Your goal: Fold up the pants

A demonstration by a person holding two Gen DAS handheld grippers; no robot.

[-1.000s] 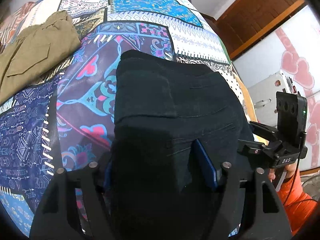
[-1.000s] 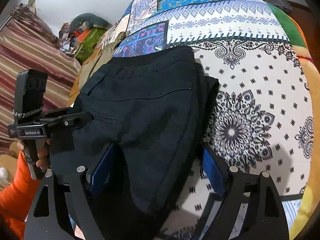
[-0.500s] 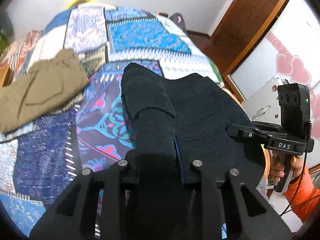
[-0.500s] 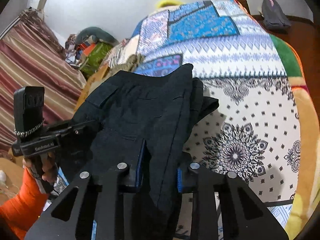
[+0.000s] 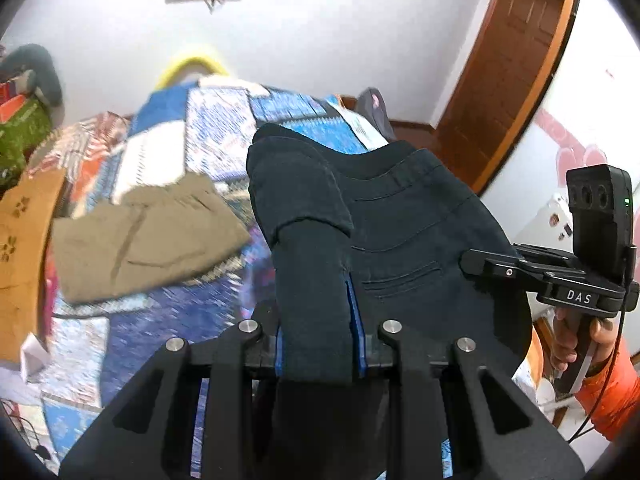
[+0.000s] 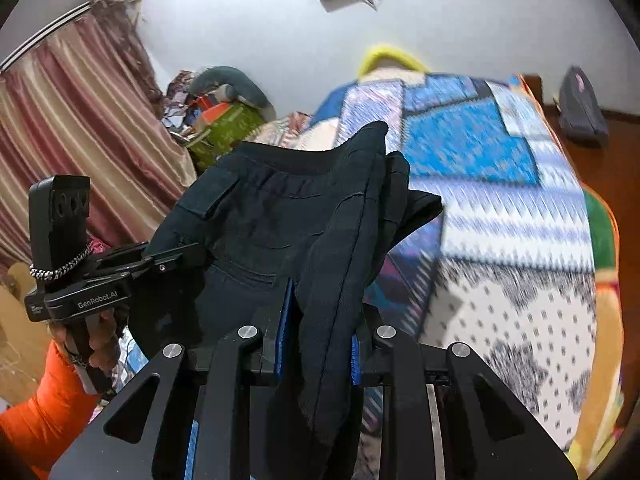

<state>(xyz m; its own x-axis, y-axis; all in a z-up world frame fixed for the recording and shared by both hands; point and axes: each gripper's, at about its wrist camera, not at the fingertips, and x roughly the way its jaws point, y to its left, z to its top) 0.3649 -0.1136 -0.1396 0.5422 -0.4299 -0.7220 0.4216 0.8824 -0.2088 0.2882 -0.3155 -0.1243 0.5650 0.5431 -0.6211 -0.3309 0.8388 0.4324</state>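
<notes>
We've got the black pants (image 5: 400,216) clamped in both hands: the left gripper (image 5: 318,344) pinches one bunched edge, the right gripper (image 6: 320,344) the other. They hang lifted above the patchwork bedspread (image 6: 500,200), with khaki pants (image 5: 140,240) lying flat off to the left.

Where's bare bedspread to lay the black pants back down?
Free: dotted white bedspread patch right of the black pants; blue patchwork beyond them. Crowded: the left side, with khaki pants and an orange garment.
</notes>
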